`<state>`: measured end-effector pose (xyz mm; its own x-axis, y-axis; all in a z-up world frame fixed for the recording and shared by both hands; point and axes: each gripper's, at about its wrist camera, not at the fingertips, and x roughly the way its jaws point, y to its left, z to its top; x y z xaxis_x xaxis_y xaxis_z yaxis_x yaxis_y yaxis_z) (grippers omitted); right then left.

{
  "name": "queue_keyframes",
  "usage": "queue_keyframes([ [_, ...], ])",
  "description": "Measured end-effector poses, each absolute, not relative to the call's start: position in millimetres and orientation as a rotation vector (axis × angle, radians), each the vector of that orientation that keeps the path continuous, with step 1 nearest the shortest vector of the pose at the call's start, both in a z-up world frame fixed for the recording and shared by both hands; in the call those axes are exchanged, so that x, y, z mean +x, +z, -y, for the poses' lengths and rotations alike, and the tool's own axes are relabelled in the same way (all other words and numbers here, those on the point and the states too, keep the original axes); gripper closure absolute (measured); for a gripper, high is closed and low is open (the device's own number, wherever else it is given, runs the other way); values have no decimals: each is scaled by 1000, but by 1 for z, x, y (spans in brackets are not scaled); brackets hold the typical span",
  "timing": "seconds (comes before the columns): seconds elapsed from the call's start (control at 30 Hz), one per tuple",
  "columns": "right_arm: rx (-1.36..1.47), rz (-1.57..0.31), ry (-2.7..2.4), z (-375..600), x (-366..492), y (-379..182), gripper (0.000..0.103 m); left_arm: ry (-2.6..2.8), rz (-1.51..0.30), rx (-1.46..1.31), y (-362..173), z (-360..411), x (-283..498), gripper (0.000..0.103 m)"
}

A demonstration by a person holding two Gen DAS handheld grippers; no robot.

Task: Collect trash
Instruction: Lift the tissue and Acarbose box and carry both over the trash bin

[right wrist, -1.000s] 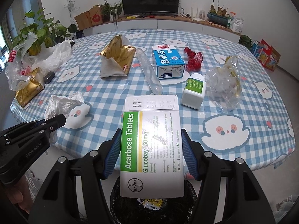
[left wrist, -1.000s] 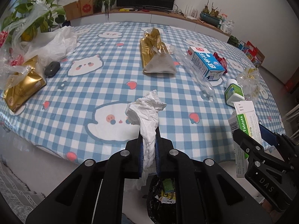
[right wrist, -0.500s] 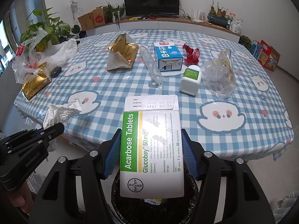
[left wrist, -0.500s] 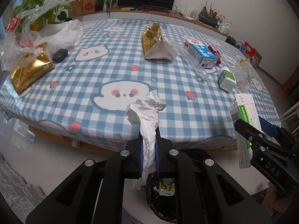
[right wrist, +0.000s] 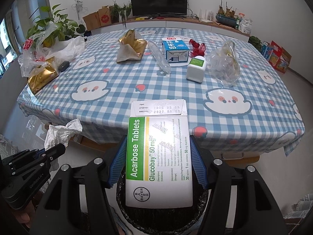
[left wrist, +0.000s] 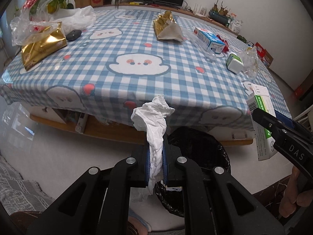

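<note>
My left gripper (left wrist: 156, 157) is shut on a crumpled white tissue (left wrist: 154, 121), held off the table's near edge, above the left rim of a black-lined trash bin (left wrist: 197, 146) on the floor. In the right wrist view the right gripper (right wrist: 157, 157) is shut on a white and green tablet box (right wrist: 158, 156), directly over the bin (right wrist: 162, 217). The left gripper (right wrist: 56, 149) with the tissue (right wrist: 61, 132) shows at that view's lower left. The right gripper (left wrist: 260, 115) and the box (left wrist: 261, 105) appear at the left wrist view's right edge.
On the blue checked tablecloth (right wrist: 176, 90) lie two gold foil bags (right wrist: 131, 47), a blue milk carton (right wrist: 175, 49), a white bottle (right wrist: 195, 68), red wrappers (right wrist: 197, 47), clear plastic bags (right wrist: 225, 64) and a dark mouse (right wrist: 64, 65). Plants stand at the left; a rug (left wrist: 17, 186) lies on the floor.
Both grippers have drawn back from the table with their loads; the table edge now lies ahead of them and more of the black bin shows beneath.
</note>
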<state>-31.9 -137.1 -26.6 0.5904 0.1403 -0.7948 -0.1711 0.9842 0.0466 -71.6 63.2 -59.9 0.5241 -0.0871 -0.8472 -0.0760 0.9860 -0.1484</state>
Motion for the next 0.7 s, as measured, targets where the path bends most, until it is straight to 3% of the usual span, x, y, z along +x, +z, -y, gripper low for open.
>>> queue_keyframes([
  [0.7,-44,-990,161,148,-68,-89,45,30,-1074,-158,-106,-64,-93,94],
])
